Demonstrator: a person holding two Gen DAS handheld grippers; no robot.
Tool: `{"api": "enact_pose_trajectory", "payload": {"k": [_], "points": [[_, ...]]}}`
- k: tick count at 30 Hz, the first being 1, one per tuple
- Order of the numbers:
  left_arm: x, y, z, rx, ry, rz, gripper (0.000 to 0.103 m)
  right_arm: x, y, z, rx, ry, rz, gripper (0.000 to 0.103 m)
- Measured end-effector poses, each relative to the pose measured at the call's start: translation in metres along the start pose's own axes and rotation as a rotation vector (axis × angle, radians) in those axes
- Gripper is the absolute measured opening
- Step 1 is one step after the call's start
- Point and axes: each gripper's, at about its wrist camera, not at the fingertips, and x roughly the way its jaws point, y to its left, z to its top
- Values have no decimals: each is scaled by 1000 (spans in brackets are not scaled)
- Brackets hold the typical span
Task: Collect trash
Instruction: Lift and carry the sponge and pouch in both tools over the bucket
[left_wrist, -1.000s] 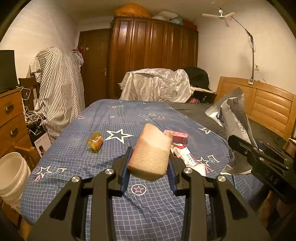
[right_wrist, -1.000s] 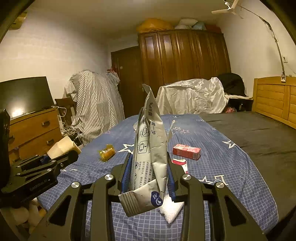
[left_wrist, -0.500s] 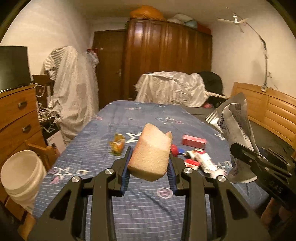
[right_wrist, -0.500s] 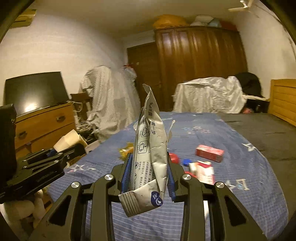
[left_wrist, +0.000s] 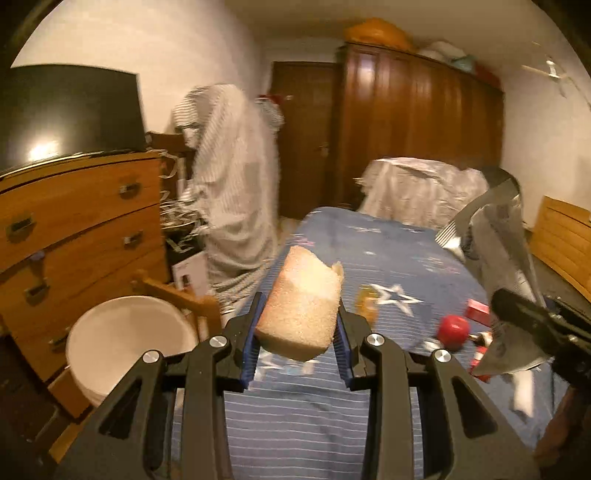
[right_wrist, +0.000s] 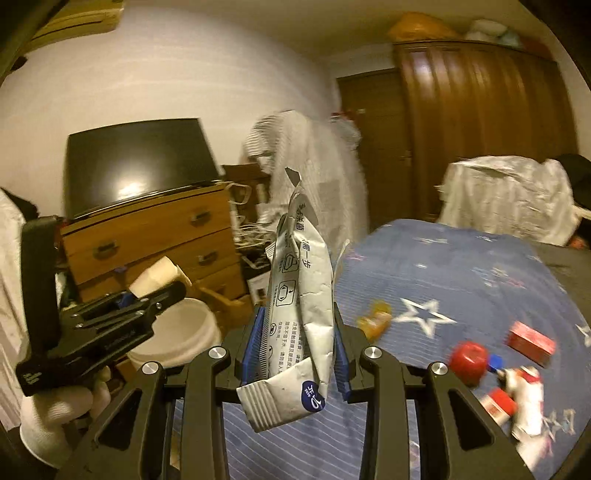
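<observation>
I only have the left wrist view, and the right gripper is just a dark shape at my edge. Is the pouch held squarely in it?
Observer: Yes. In the right wrist view the silver pouch stands upright in the right gripper, with a blue pad pressed on each side.
Operator: Where is my sponge relative to the white bucket from that side?
Observer: There the left gripper carries it up and to the left of the bucket's rim. I cannot tell whether it is over the opening.
Operator: Anything else I am missing?
Observer: A white-gloved hand holds the left gripper's handle.
</observation>
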Motion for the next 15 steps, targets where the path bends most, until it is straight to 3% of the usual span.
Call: {"api": "enact_pose_trajectory", "payload": {"k": [6,15], "points": [[13,69,14,-50,18,107,33,68,51,32,-40,62,108,35],[39,173,16,-127,95,240,33,211,137,58,-94,259,261,35]]}}
